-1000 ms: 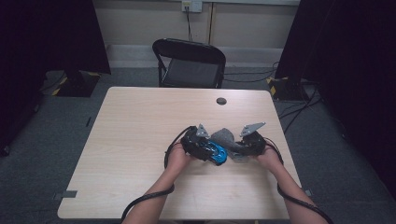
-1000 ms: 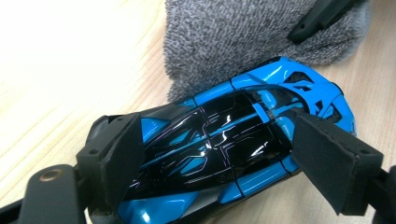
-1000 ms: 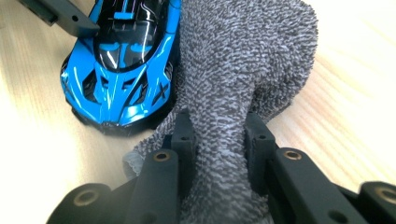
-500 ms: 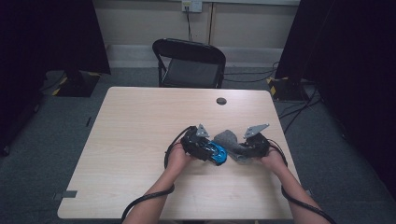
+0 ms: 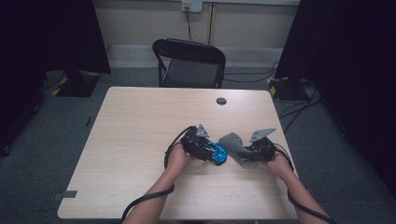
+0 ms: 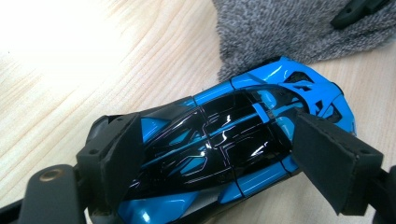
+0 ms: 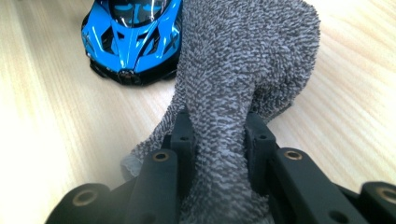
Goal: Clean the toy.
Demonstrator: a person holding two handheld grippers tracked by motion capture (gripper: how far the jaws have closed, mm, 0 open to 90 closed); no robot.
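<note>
A glossy blue and black toy car [image 6: 233, 140] rests on the pale wooden table [image 5: 140, 121]. My left gripper [image 6: 219, 144] is shut on it, one pad [image 6: 121, 154] against each side. In the high view the car [image 5: 216, 153] pokes out to the right of the left gripper [image 5: 205, 148]. A grey terry cloth [image 7: 243, 60] is bunched and pinched between the jaws of my right gripper [image 7: 217, 130]. It drapes forward until it touches the car's nose [image 7: 130, 42]. In the high view the cloth [image 5: 232, 142] lies between the car and the right gripper [image 5: 247, 153].
A black folding chair [image 5: 189, 63] stands beyond the table's far edge. A small round black grommet [image 5: 221, 101] sits in the tabletop near that edge. Cables trail from both grippers over the near edge, and dark curtains hang on either side.
My right gripper has drawn the cloth slightly to the right and nearer the person. The left gripper and the car have stayed almost still.
</note>
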